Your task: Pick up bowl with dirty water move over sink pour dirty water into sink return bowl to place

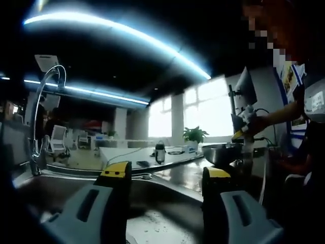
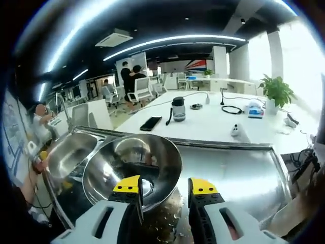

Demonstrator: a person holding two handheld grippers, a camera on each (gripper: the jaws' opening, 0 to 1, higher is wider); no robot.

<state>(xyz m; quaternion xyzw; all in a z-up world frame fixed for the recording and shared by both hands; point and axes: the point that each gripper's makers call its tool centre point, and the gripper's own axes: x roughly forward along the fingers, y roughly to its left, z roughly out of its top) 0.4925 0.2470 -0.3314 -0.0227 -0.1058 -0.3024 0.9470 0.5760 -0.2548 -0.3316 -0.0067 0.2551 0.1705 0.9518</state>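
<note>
- Yellow-tipped jaws of the right gripper [image 2: 163, 189] stand apart in the right gripper view; the left jaw overlaps the near rim of the bowl [image 2: 133, 170], the right jaw stands outside it over the counter [image 2: 238, 173]. Whether the rim is pinched between them cannot be told, since a clear gap shows between the tips.
- Bowl position: at the near end of the steel counter, beside the sink [image 2: 68, 152], tilted so its shiny inside faces the camera. No pool of dirty water can be made out inside it; only reflections show.
- Droplets speckle the counter just in front of the jaws.
- Left gripper [image 1: 165, 175]: jaws released, nothing between them, hovering over the sink basin [image 1: 66, 188] in the left gripper view, with the tap [image 1: 43, 117] at the far side.
- From the left gripper view, the bowl [image 1: 222, 152] appears at the right, raised above the counter edge, with the right gripper [image 1: 244, 129] at it and a person's arm behind.
- Judged step: the bowl is in transit or tilt beside the sink, either pouring or just after pouring.
- Next move calls for confirming the bowl is drained, levelling it, carrying it back to its place on the counter, then releasing the rim.
- Farther out: a white table [image 2: 213, 124] with a bottle [image 2: 178, 109], a phone [image 2: 151, 123] and a potted plant [image 2: 277, 94].
</note>
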